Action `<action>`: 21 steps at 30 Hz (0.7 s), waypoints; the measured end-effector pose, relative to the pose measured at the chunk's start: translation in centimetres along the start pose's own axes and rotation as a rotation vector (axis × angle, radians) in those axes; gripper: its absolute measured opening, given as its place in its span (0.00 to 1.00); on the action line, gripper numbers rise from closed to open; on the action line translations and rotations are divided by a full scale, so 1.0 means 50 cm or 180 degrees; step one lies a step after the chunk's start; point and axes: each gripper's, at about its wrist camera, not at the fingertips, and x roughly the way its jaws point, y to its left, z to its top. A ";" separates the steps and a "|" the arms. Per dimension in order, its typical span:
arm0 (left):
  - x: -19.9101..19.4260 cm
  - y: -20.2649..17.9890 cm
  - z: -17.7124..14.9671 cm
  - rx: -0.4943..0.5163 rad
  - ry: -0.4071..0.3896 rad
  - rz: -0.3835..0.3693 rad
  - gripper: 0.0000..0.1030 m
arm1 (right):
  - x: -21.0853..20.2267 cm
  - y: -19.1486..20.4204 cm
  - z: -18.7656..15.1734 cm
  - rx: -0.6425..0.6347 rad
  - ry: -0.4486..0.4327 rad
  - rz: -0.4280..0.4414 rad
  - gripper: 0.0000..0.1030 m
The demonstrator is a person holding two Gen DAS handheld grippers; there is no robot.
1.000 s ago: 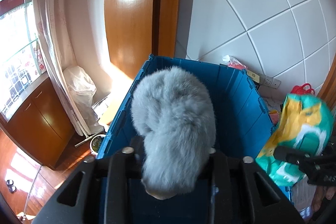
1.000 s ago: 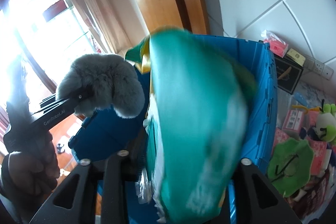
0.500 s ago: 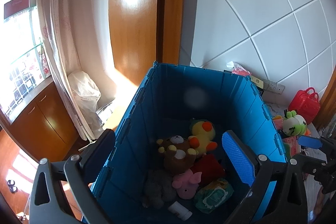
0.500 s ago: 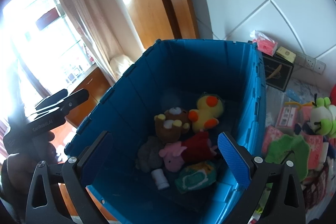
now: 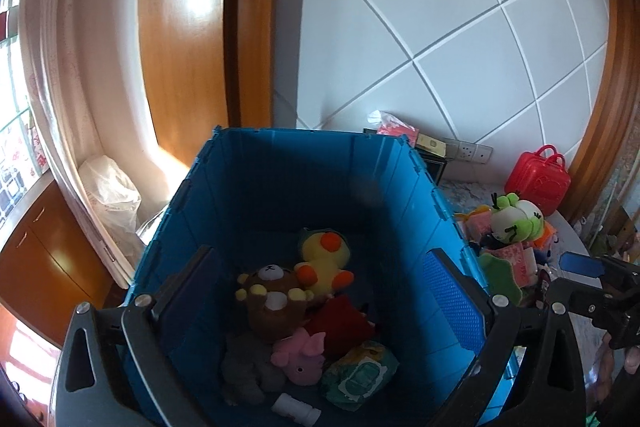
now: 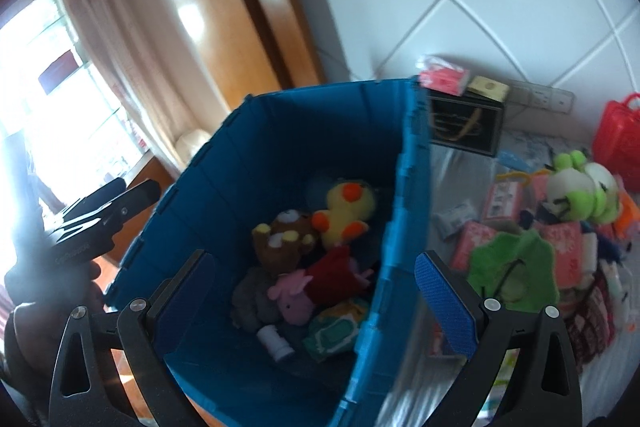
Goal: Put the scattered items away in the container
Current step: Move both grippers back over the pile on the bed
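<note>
Hovering with jaws wide and empty, the right gripper (image 6: 324,301) is nearer than the left gripper (image 5: 320,301) to the frog plush (image 6: 582,193) at two o'clock, outside the blue crate (image 6: 404,211).

I saw a blue crate (image 5: 288,183), yellow duck (image 5: 322,261), brown bear (image 5: 276,301), pink pig (image 5: 300,357) and red case (image 5: 538,179).

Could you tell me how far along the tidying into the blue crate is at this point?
Partly done: the blue crate holds the yellow duck, brown bear, pink pig and green packet. Left gripper and right gripper are open, empty. The frog plush and packets remain outside.
</note>
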 end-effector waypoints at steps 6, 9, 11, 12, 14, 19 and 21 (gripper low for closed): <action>0.016 -0.138 -0.005 0.0216 0.0033 -0.0262 1.00 | -0.083 -0.128 -0.038 0.0296 -0.0151 -0.0364 0.99; 0.012 -0.210 -0.008 0.0309 0.0035 -0.0311 1.00 | -0.122 -0.204 -0.062 0.0468 -0.0195 -0.0460 0.99; 0.009 -0.261 -0.010 0.0345 0.0049 -0.0327 1.00 | -0.150 -0.252 -0.078 0.0560 -0.0219 -0.0490 0.99; 0.007 -0.289 -0.011 0.0362 0.0056 -0.0340 1.00 | -0.165 -0.277 -0.087 0.0590 -0.0232 -0.0496 0.99; 0.001 -0.351 -0.014 0.0431 0.0040 -0.0344 1.00 | -0.191 -0.325 -0.100 0.0640 -0.0257 -0.0504 0.99; 0.002 -0.480 -0.024 0.0495 0.0068 -0.0245 1.00 | -0.248 -0.450 -0.137 0.0771 -0.0264 -0.0479 0.99; 0.005 -0.522 -0.028 0.0478 0.0057 -0.0139 1.00 | -0.267 -0.504 -0.151 0.0794 -0.0252 -0.0468 0.99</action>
